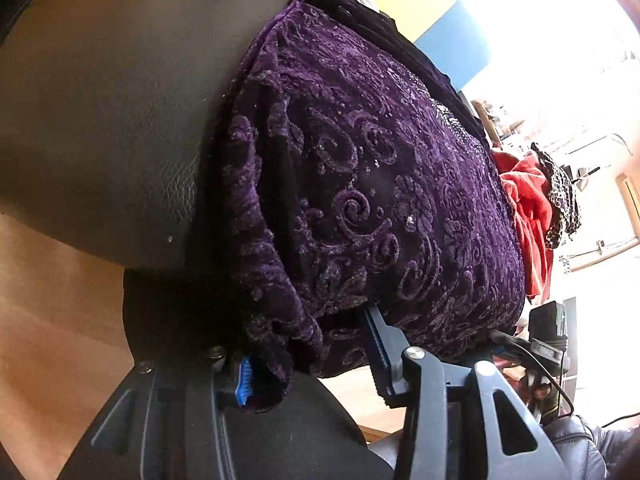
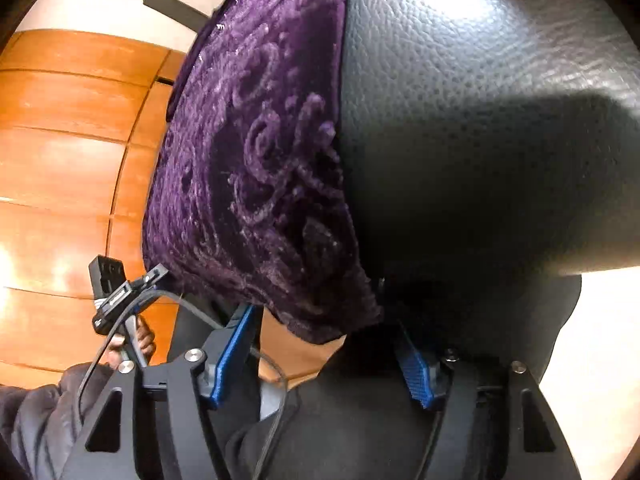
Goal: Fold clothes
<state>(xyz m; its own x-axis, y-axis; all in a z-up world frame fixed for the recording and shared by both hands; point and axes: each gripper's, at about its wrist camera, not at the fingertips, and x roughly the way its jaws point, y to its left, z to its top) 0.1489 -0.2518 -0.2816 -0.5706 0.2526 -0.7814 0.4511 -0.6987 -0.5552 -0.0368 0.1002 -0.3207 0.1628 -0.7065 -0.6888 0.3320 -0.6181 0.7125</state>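
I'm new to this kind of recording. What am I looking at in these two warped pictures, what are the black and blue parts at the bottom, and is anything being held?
There is no robot here. A person carries a hand-held two-finger gripper in each hand. Each has a wide-angle camera looking along its fingers, which is why the pictures look warped. One picture comes from the left gripper, the other from the right gripper. The black arms with blue pads are their fingers.

A purple velvet garment lies bundled on a black leather surface, with a wooden floor beyond. A red garment and a leopard-print cloth sit past the purple one.

The right gripper's jaws stand open at the garment's edge and hold nothing. Cloth hangs between the left gripper's jaws, but whether they pinch it is unclear.
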